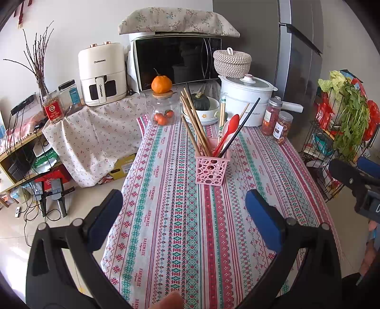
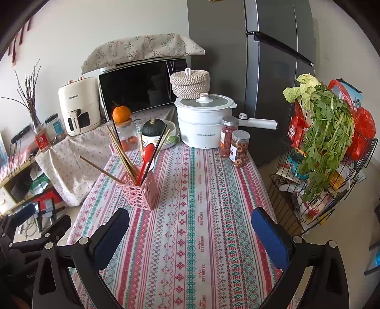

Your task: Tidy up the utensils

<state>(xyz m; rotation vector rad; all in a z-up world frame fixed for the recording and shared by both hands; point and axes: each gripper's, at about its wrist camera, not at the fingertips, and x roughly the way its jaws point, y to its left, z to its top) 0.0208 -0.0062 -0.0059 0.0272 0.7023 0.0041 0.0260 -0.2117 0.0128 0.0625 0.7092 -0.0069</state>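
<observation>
Utensils all standing in pink basket: wooden chopsticks, black chopsticks, red spoon. No loose ones visible on tablecloth, so looks done. Left gripper and right gripper spread wide, holding nothing.

We see a white wall at the far side, a tall grey refrigerator on the right, pale floor tiles at the left, and a low wooden shelf far left. Daylight is soft and even.
</observation>
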